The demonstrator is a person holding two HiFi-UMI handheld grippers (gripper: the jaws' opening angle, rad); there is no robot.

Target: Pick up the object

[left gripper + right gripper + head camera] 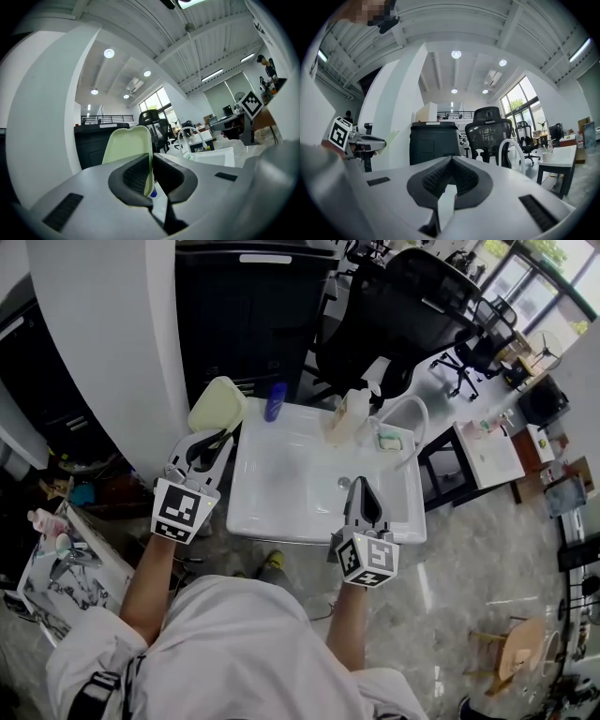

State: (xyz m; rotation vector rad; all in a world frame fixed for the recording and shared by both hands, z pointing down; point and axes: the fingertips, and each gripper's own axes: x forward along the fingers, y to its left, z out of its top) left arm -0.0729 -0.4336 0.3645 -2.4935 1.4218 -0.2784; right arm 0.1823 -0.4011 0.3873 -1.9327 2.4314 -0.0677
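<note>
A pale green flat panel with rounded corners (217, 404) is held at the left rear corner of the white basin (281, 479). My left gripper (214, 439) is shut on its near edge. In the left gripper view the panel (126, 145) stands upright, pinched between the ribbed pads, with the left gripper (151, 164) closed around it. My right gripper (359, 487) hovers over the basin's front right rim, apart from the panel. In the right gripper view the right gripper (451, 161) is shut with nothing between its pads.
A blue bottle (275, 401), a clear pump bottle (352, 416), a curved white faucet (413, 418) and a green soap dish (389, 440) line the basin's back edge. A black cabinet (253, 315) and office chair (394, 315) stand behind. A cluttered shelf (56, 549) is at left.
</note>
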